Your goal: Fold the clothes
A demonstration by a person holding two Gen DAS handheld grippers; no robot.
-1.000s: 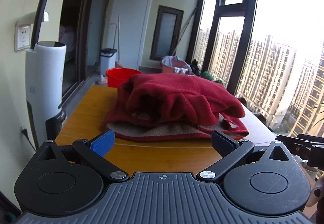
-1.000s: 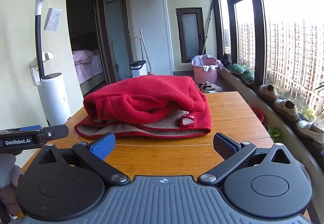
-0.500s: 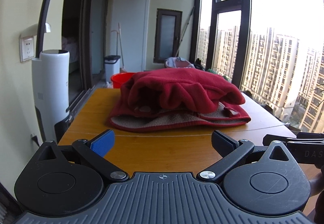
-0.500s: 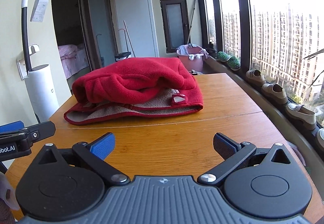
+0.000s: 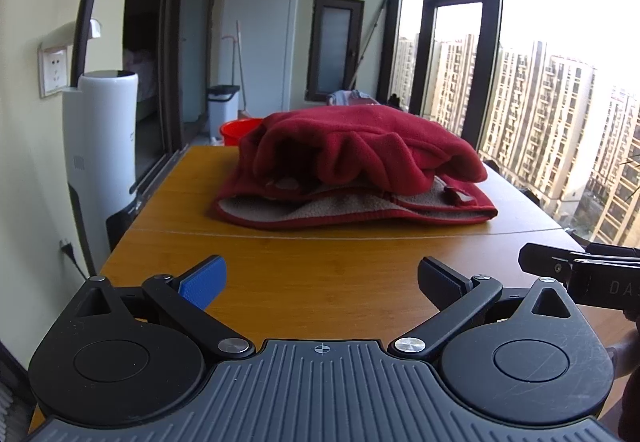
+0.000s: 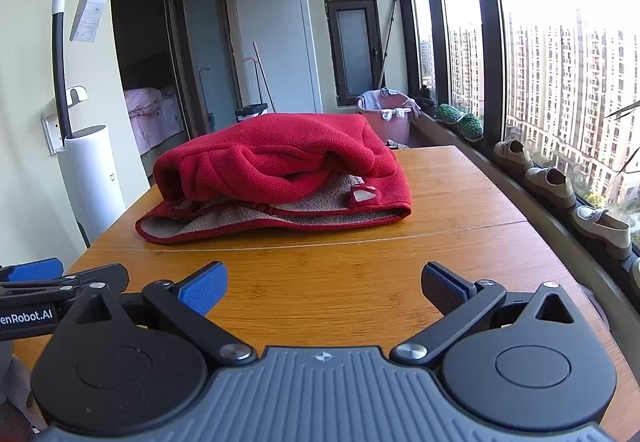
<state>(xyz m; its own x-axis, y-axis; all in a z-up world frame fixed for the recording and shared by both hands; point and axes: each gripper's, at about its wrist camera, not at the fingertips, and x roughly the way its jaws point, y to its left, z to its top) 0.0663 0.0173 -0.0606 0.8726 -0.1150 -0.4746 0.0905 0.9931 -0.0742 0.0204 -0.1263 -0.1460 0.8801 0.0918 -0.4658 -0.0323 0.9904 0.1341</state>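
A red fleece garment [image 5: 352, 162] with a beige pile lining lies folded in a bundle on the far half of the wooden table [image 5: 320, 274]. It also shows in the right wrist view [image 6: 280, 174]. My left gripper [image 5: 322, 282] is open and empty, held above the near part of the table, well short of the garment. My right gripper [image 6: 324, 284] is open and empty too, beside it and equally far back. The right gripper shows at the right edge of the left wrist view [image 5: 580, 274]; the left gripper shows at the left edge of the right wrist view [image 6: 60, 282].
A white upright vacuum [image 6: 88, 170] stands by the wall left of the table. A red bucket [image 5: 238, 130] and a pink basin [image 6: 386, 114] sit on the floor beyond. Shoes [image 6: 552, 182] line the window sill on the right.
Both grippers have drawn back from the garment toward the near table edge, so it looks smaller and farther. The garment has not moved. Both jaws stay open.
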